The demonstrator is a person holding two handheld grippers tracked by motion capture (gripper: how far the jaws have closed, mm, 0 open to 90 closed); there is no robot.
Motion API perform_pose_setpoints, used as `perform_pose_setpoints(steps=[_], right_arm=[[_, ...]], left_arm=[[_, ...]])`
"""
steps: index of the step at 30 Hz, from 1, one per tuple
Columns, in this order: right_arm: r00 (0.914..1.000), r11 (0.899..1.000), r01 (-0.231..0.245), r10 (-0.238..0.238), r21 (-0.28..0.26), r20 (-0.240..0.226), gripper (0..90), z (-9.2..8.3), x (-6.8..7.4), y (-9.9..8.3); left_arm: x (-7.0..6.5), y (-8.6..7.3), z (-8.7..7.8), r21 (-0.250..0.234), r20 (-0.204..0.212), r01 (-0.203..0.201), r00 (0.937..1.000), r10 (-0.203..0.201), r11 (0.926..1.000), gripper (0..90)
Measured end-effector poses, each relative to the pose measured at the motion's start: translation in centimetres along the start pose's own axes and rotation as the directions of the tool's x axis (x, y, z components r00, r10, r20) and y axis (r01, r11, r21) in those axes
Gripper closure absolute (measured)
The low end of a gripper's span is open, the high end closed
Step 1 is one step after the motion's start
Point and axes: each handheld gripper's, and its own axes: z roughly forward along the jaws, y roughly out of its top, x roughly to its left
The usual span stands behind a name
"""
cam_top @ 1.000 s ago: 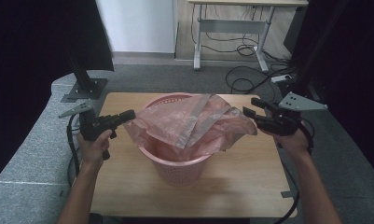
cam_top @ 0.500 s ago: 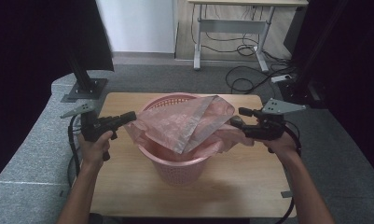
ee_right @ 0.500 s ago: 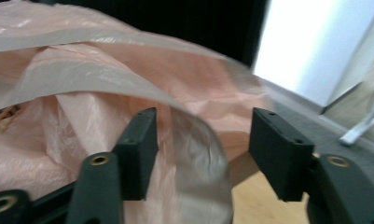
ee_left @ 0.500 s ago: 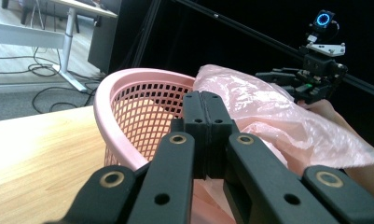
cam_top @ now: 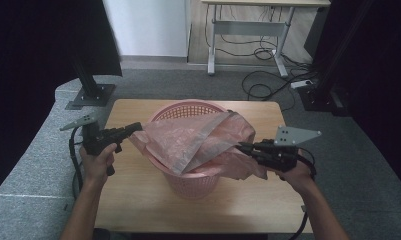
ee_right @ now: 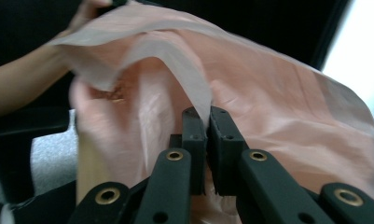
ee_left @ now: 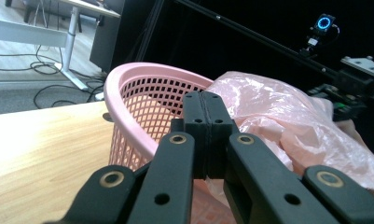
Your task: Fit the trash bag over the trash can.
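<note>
Watching both grippers, left (cam_top: 134,128) and right (cam_top: 242,146), jaws pinching the pink bag (cam_top: 198,142) draped over the basket (cam_top: 188,182) on the surface, I'd guess one tug rips it.

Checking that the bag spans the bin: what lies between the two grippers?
In the high view, the pink plastic bag stretches from the left gripper to the right gripper, draped over the pink laundry basket. Nothing else lies between them.
</note>
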Motion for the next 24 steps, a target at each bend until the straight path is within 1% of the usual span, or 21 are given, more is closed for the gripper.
perform_pose_setpoints(steps=[2, 5, 6, 8, 11, 13, 16, 18, 20, 23, 24], right_arm=[[0.9997, 1.000, 0.022, -0.023, -0.015, -0.011, 85.3, -0.3, 1.0, -0.3], [0.9983, 0.998, 0.058, -0.058, -0.031, -0.002, 85.3, -0.7, 2.4, -1.0], [0.9980, 0.997, 0.062, -0.062, -0.036, -0.010, 85.3, -0.8, 2.7, -1.2], [0.9966, 0.996, 0.082, -0.082, -0.029, -0.002, 85.5, -0.8, 3.3, -1.8], [0.9970, 0.997, 0.077, -0.077, -0.032, 0.002, 86.8, -0.6, 3.7, -2.8], [0.9975, 0.997, 0.070, -0.070, -0.045, -0.007, 87.5, -0.5, 3.9, -3.4], [0.9966, 0.995, 0.076, -0.078, -0.069, -0.027, 88.0, -0.4, 4.5, -4.1], [0.9941, 0.993, 0.099, -0.101, -0.061, -0.039, 88.4, 0.0, 5.0, -4.5], [0.9901, 0.991, 0.122, -0.125, -0.049, -0.064, 88.7, 0.4, 5.5, -4.8], [0.9853, 0.991, 0.132, -0.135, -0.030, -0.105, 88.8, 1.4, 6.0, -5.5], [0.9847, 0.991, 0.135, -0.136, -0.020, -0.108, 88.8, 1.7, 6.1, -5.7]], left_arm=[[0.0, -0.1, -0.3, 0.003, 0.004, 0.002, 1.0000, -0.002, 1.0000, 89.7], [-0.1, -0.3, -0.6, 0.005, 0.010, 0.005, 0.9999, -0.005, 1.0000, 89.7], [-0.1, -0.4, -0.7, 0.008, 0.010, 0.002, 0.9999, -0.002, 1.0000, 89.6], [-0.2, -0.5, -0.8, 0.018, 0.009, 0.000, 1.0000, 0.000, 0.9998, 89.6], [-0.1, -0.8, -0.9, 0.025, 0.010, 0.000, 0.9999, 0.000, 0.9997, 89.5], [-0.1, -1.0, -1.0, 0.031, 0.012, 0.002, 0.9999, -0.002, 0.9995, 89.5], [0.0, -1.5, -1.2, 0.038, 0.016, 0.011, 0.9998, -0.012, 0.9992, 89.3], [0.1, -1.8, -1.2, 0.043, 0.023, 0.014, 0.9996, -0.015, 0.9990, 89.2], [0.4, -2.1, -1.2, 0.049, 0.029, 0.026, 0.9992, -0.027, 0.9985, 89.2], [0.8, -2.4, -1.3, 0.051, 0.047, 0.041, 0.9980, -0.043, 0.9979, 89.2], [0.8, -2.4, -1.3, 0.052, 0.050, 0.042, 0.9978, -0.044, 0.9978, 89.2]])
